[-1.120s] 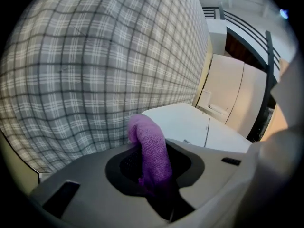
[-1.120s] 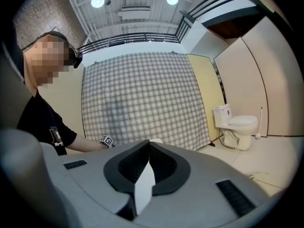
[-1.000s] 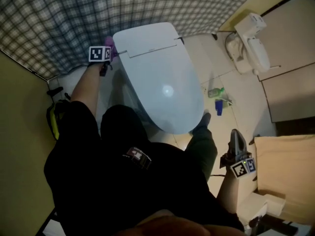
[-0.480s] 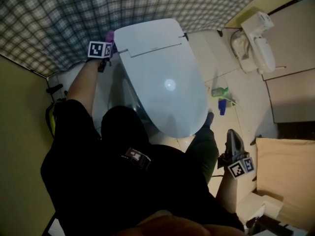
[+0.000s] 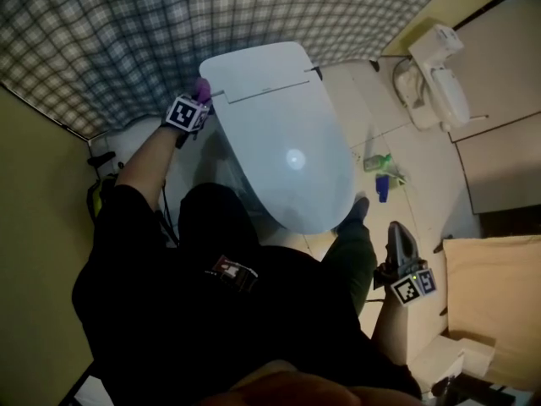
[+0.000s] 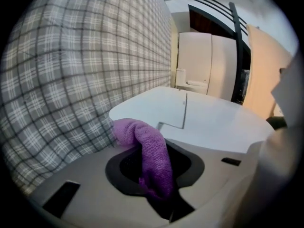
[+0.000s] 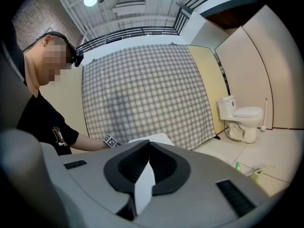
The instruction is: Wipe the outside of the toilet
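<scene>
Your left claw (image 6: 157,171) is clamped tight on the purple cloth (image 6: 144,133). The cloth's free end curls toward 11 o'clock, just beside the toilet (image 5: 286,146) at its rear corner. Your right claw (image 5: 398,229) is closed on nothing, well apart at the toilet's 5 o'clock.

Your inventory, by count:

- Grippers: two, the left gripper (image 5: 198,98) and the right gripper (image 5: 399,232).
- Marker cubes: two, one on each of your grippers, the left cube (image 5: 186,113) and the right cube (image 5: 412,287).
- Purple cloth (image 6: 152,151): one.
- Toilets: two, the near toilet (image 5: 283,142) in front of you and the far toilet (image 5: 435,74) off to your right.
- Bottles on the floor tiles: two, the green bottle (image 5: 374,161) and the blue bottle (image 5: 378,187).
- Checked curtain (image 5: 169,24): one.
</scene>
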`<state>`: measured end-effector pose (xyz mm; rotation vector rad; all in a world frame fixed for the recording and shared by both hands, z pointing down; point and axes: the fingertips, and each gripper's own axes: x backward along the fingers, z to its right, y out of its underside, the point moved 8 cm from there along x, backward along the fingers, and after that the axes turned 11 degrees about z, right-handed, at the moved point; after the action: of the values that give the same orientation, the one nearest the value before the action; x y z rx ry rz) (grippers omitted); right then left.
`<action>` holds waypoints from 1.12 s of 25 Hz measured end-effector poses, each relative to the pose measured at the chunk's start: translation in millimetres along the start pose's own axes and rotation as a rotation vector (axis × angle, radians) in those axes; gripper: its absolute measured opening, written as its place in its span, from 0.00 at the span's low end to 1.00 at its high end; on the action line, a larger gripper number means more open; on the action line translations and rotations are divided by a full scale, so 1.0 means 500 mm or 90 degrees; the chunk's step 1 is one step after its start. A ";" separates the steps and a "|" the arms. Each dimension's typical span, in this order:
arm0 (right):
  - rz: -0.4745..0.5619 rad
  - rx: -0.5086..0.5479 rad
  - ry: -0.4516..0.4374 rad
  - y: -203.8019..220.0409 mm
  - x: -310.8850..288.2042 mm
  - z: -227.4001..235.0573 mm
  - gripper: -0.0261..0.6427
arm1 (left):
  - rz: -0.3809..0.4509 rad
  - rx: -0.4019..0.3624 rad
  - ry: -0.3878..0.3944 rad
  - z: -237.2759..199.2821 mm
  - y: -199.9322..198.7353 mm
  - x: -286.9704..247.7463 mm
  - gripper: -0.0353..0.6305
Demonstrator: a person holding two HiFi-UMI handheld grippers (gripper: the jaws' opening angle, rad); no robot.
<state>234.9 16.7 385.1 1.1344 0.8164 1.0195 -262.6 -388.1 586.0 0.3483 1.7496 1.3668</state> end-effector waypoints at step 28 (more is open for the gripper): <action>0.172 0.021 -0.033 -0.038 0.259 -0.043 0.04 | -0.133 -0.495 0.333 0.721 0.120 0.150 0.19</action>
<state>263.3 143.4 359.0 1.3179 0.6517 1.1976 -49.2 -82.0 596.5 -0.6484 1.4245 1.9522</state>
